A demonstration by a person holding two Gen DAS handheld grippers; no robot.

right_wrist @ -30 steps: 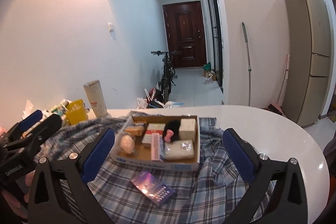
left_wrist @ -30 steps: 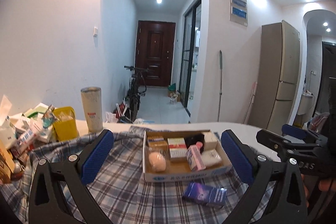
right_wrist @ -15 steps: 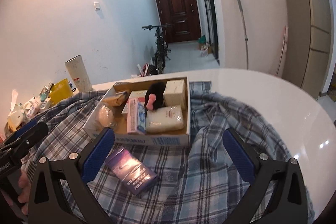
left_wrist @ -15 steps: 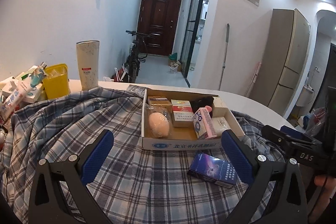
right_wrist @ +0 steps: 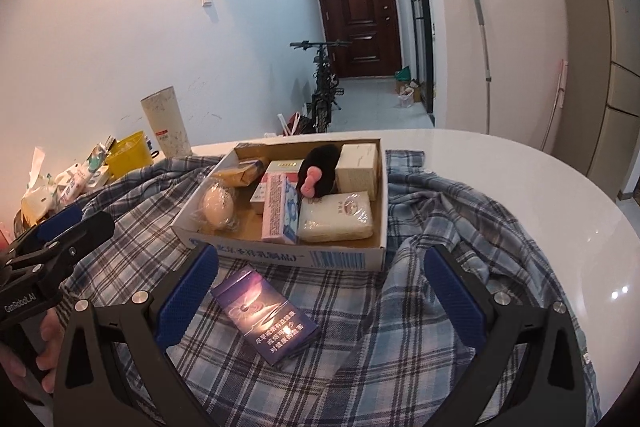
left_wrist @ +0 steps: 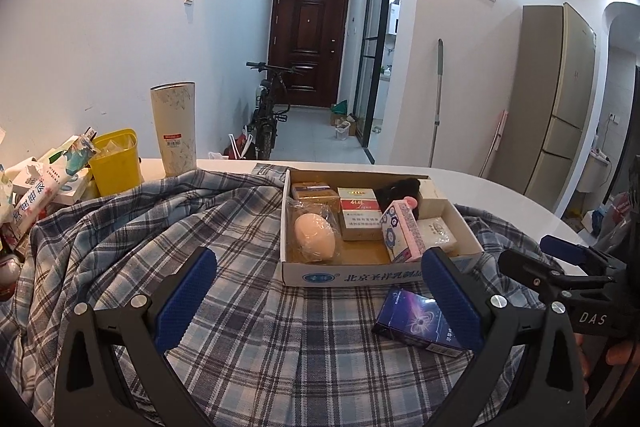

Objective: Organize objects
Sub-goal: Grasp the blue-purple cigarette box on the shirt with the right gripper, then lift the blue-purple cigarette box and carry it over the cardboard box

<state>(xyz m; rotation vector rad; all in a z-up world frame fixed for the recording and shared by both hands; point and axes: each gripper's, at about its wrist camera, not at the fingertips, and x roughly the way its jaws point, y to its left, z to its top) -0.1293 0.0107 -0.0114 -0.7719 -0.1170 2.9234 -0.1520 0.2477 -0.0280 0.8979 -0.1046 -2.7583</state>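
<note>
A shallow cardboard box sits on a plaid shirt spread on a white table. It holds an egg-shaped sponge, small cartons, a pink-and-blue carton, a tissue pack and a black item with a pink bow. A dark blue pack lies on the shirt in front of the box. My left gripper is open and empty, just before the box. My right gripper is open and empty, with the blue pack near its left finger.
A tall white tumbler, a yellow container and a heap of packets stand at the table's left. A hallway with a bicycle and a fridge lies beyond.
Both grippers have moved closer to the box and the blue pack, and tilted down toward the table. Both stay open and empty.
</note>
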